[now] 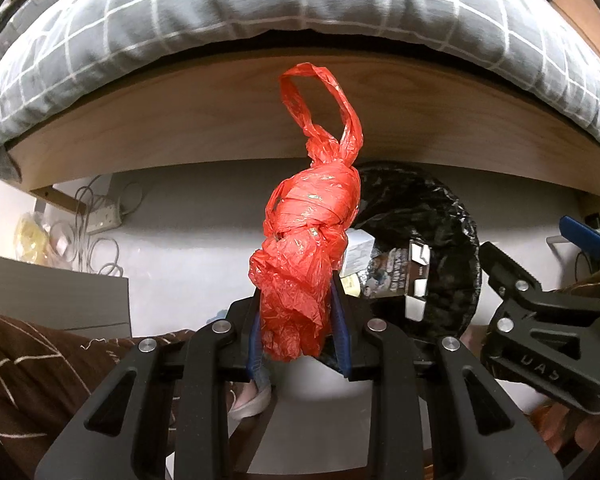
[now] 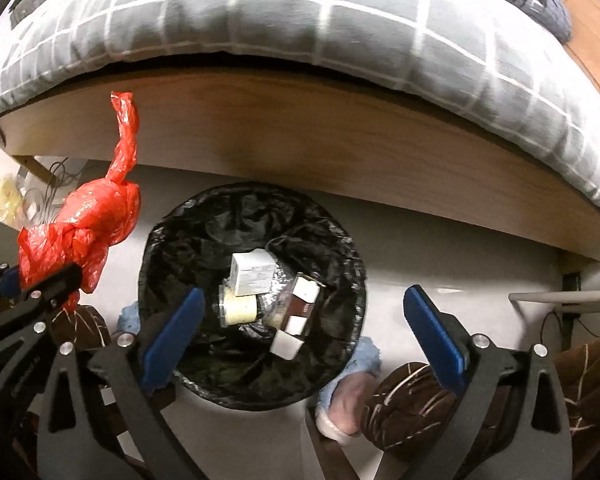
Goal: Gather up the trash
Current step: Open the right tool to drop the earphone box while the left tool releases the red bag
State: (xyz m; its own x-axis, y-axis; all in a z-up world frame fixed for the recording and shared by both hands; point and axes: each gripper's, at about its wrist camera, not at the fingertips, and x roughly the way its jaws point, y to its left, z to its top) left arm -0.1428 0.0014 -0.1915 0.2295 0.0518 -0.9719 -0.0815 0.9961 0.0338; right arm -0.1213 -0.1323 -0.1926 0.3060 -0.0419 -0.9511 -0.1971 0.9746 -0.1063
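Red bag (image 1: 300,264) being held clamped in left gripper (image 1: 298,332), long axis pointing toward bed, just left of bin (image 2: 252,296). Right gripper (image 2: 304,336) being held wide open, empty, directly over bin.

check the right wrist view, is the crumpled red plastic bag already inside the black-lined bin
No, the red plastic bag hangs clamped in the left gripper, beside the black-lined bin.

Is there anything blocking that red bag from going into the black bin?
Nothing visible does. The red bag is pinched in the left tongs, and the bin beside it is open-topped, partly filled with small boxes. The right tongs hang open over its mouth, holding nothing.
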